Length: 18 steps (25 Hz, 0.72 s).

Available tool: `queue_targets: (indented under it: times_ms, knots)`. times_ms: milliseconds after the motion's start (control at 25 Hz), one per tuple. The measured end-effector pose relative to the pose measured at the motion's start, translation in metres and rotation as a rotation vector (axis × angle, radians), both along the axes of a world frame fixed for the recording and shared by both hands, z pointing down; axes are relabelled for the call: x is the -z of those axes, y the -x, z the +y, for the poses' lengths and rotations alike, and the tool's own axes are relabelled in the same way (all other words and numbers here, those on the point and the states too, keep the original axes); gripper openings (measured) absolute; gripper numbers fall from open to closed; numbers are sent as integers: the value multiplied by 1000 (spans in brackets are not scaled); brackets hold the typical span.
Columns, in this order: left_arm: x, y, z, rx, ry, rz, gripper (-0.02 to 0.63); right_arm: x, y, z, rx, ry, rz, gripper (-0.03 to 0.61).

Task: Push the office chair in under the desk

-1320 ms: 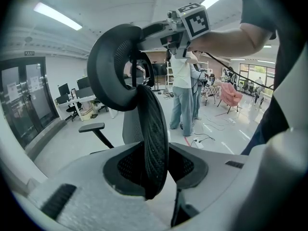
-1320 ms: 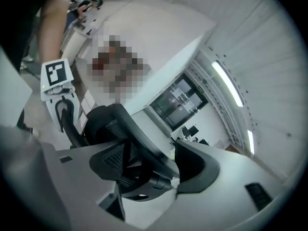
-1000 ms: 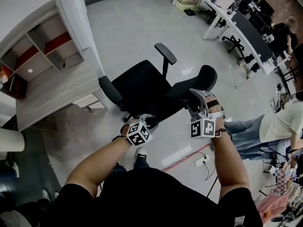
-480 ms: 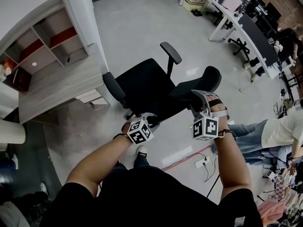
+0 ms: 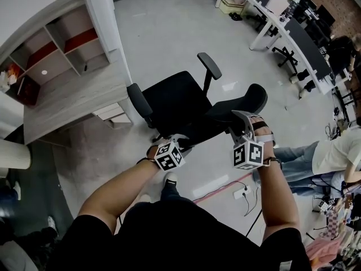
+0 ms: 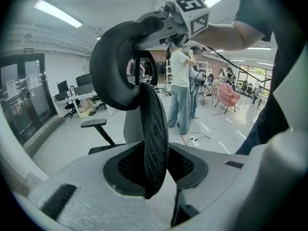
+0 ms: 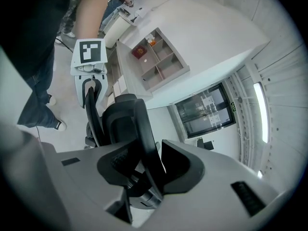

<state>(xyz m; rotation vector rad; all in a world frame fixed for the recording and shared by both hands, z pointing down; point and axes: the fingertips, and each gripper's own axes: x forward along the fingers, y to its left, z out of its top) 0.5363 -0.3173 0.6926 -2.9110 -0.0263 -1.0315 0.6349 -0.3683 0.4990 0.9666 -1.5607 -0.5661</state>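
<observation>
Backrest (image 5: 223, 113) clenched in left gripper (image 5: 177, 139) and right gripper (image 5: 243, 118), the latter's jaws just closing on it, we face the desk (image 5: 67, 103) across the office chair (image 5: 169, 100) seat.

Your office chair (image 5: 172, 100) is matt black throughout. Its seat reads as woven cloth, and its backrest (image 6: 153, 138) is open mesh with a coarse weave. The headrest (image 6: 108, 66) is smooth, matt padding, probably foam under a skin. The armrest (image 5: 209, 65) has a slight sheen, like moulded plastic. The desk (image 5: 67, 106) shows a pale grey, matt wood grain. The floor (image 5: 163, 27) is smooth and glossy and reflects light. The left claw (image 6: 156, 170) and right claw (image 7: 144, 165) are grey matt plastic, finely grained, with black inner pads.
</observation>
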Motion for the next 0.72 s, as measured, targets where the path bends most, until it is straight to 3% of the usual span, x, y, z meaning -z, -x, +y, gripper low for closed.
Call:
queue_targets:
  times_ms: [720]
  knots:
    - [-1, 49, 85, -94, 24, 12, 130, -1, 48, 87, -96, 5, -39, 161]
